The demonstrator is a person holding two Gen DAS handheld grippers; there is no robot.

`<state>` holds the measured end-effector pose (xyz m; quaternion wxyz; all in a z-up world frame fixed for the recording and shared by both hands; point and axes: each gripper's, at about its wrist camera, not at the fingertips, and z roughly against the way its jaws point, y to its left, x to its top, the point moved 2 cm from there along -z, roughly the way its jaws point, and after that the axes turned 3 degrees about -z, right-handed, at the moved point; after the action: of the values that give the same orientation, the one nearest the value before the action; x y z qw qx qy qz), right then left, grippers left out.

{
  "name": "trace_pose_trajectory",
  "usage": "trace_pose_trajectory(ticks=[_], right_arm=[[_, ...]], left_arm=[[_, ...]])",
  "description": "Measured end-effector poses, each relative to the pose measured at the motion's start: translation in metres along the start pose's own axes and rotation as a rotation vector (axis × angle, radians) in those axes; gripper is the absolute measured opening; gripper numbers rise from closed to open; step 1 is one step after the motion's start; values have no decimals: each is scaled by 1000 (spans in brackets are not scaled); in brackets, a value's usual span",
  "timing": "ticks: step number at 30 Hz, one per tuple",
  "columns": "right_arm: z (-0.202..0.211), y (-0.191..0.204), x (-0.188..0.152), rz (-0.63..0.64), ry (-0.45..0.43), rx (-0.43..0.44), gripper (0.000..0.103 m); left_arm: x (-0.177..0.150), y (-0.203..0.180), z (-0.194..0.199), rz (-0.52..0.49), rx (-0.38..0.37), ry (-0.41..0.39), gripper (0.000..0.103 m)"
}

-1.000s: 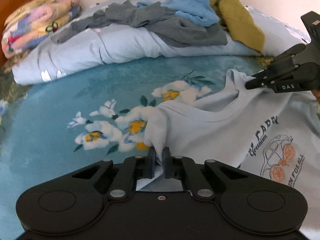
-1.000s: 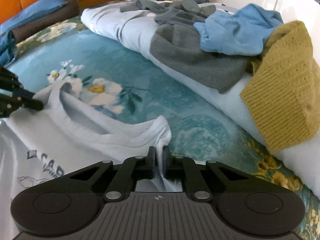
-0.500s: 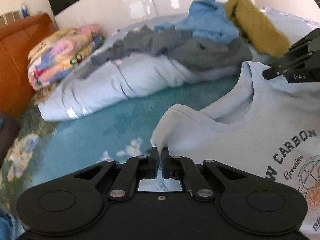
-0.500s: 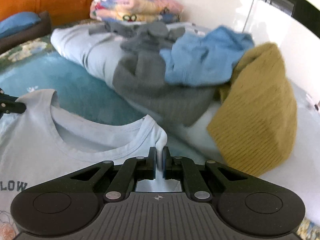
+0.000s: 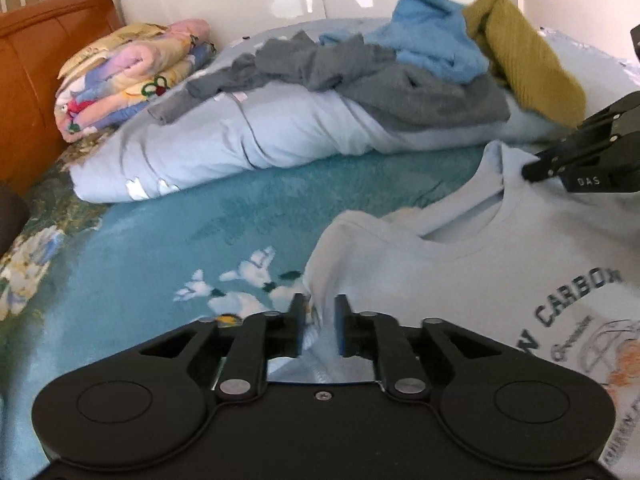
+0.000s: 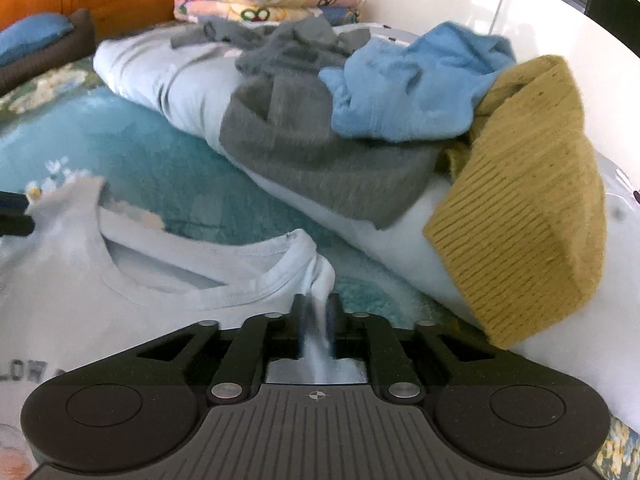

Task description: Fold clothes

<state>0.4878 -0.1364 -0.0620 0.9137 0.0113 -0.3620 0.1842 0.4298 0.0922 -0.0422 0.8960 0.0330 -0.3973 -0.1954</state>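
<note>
T-shirt [image 5: 460, 280] was thin light jersey: soft, no stiffness, drapes and bunches wherever it's pinched, likely to slide on itself but not fragile. It lay print-side up on the teal floral bedspread [image 5: 180, 232], neckline toward the pale blue duvet [image 5: 248, 140] with its heap of unfolded clothes (grey, blue and mustard pieces, well apart from the shirt). Best hold points, in my judgement, were the shoulder seams either side of the collar, which is where both claws sat. Left gripper [image 5: 319, 322] had its jaws opening, a bunched ridge of shoulder fabric between the pads but a visible gap on each side, so no real clamp. Right gripper [image 6: 316, 322] was the same: jaws opening, a blurred strip of cloth running between the fingers, pads not pressing on it. Both tools pitched steeply down toward the bed, side by side across the collar, right gripper's tip visible at the far shoulder in the left wrist view.
</note>
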Motion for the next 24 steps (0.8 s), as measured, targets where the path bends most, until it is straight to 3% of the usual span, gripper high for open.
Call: trace_pose_trajectory(ticks=[1, 2, 3, 6, 8, 9, 13, 18, 24], right_arm=[[9, -1, 2, -6, -11, 11, 37], [20, -1, 2, 0, -29, 25, 41], [32, -1, 3, 8, -47, 38, 41], [74, 1, 0, 26, -94, 50, 41], [106, -1, -8, -1, -123, 63, 45], [121, -3, -15, -23, -129, 70, 52], [172, -6, -61, -80, -119, 92, 56], [215, -10, -122, -110, -66, 66, 58], [242, -33, -180, -297, 12, 76, 58]], left_arm=[[2, 1, 10, 3, 1, -14, 30], [3, 2, 23, 16, 6, -30, 38], [3, 3, 36, 33, 12, -46, 44], [4, 5, 77, 84, 28, -98, 49], [-5, -1, 109, 112, 30, -138, 59], [-10, -5, 125, 125, 32, -158, 65], [-43, -28, 173, 200, 13, -190, 66], [-91, -59, 205, 319, -39, -136, 68], [-146, -89, 227, 430, -92, -61, 71]])
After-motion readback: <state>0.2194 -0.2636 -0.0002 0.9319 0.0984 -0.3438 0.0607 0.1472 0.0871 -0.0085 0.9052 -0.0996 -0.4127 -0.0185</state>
